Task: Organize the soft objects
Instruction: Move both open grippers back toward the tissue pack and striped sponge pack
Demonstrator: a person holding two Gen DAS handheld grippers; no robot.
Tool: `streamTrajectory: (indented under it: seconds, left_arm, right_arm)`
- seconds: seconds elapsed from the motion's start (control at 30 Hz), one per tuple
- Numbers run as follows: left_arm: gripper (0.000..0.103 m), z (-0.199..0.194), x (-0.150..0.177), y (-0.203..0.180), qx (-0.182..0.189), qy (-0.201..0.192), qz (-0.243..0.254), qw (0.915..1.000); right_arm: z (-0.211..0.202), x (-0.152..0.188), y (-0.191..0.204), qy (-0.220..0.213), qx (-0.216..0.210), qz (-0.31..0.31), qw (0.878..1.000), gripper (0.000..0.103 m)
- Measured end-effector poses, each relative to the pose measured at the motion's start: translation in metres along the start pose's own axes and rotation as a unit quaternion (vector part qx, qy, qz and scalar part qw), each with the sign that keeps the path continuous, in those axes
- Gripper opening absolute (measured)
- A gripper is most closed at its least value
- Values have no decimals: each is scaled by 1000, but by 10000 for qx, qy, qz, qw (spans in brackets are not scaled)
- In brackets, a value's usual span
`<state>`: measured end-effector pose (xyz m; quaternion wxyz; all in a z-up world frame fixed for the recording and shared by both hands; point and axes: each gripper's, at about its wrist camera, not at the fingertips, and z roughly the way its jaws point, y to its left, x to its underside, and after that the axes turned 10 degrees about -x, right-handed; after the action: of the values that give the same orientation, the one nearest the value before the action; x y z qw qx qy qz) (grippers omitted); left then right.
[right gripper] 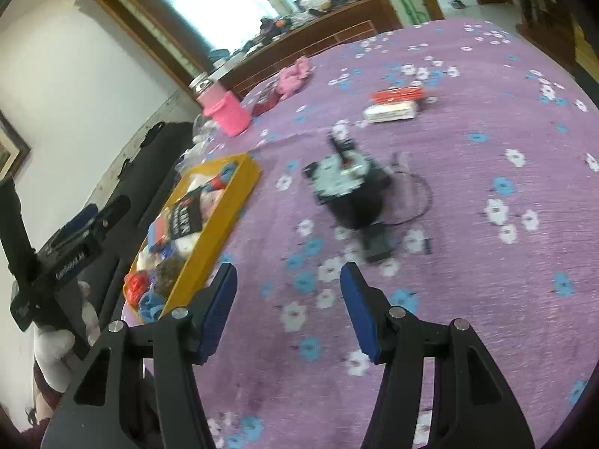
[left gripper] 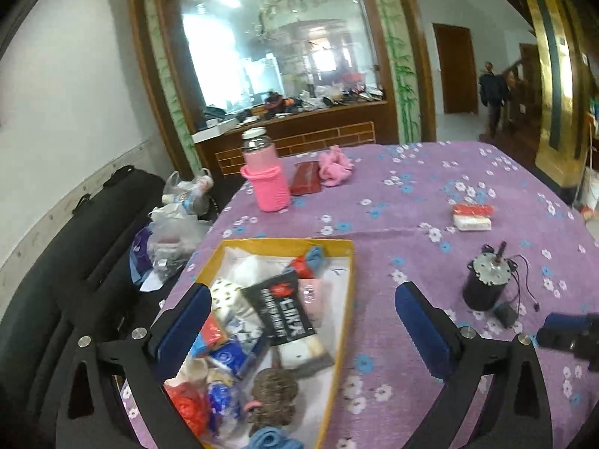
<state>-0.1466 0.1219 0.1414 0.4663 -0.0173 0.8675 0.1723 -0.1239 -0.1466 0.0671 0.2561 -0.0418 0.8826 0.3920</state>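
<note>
Left gripper (left gripper: 299, 321) spread wide, empty, above yellow box (left gripper: 338, 321) crammed with soft items. Right gripper (right gripper: 288, 310) partly open, holding nothing. Beyond the box, black motor (left gripper: 483, 280) with trailing wires blocks the way. Farther past the box: pink cloth (left gripper: 334, 166), probably light, floppy; best pinched mid-bunch.

From the left wrist we look down close over the yellow tray (left gripper: 338, 299); from the right wrist, farther right, over the purple tablecloth (right gripper: 468, 262). Both views share tray and motor (left gripper: 483, 280).
</note>
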Motion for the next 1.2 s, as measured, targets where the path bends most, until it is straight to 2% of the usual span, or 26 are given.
streamTrajectory:
  seconds: [0.23, 0.6, 0.7, 0.87, 1.07, 1.2]
  left_arm:
    - [100, 4, -15, -31, 88, 132, 418, 9990]
    - [100, 40, -36, -71, 291, 478, 729, 9958]
    - [100, 52, -44, -76, 482, 627, 703, 9944]
    - [100, 80, -61, -74, 1005, 939, 521, 9891]
    - [100, 121, -79, -76, 1546, 1423, 352, 9770]
    - [100, 148, -89, -76, 1867, 1714, 135, 9673]
  right_arm:
    - [-22, -17, -35, -216, 179, 250, 9993, 56]
    - [-36, -47, -80, -321, 543, 512, 9967, 57]
    - [-33, -61, -87, -279, 670, 493, 9961, 57]
    - [-26, -87, -99, -325, 833, 432, 9951, 57]
    - [7, -133, -120, -222, 743, 583, 9953, 57]
    - [35, -175, -141, -378, 666, 874, 9932, 57]
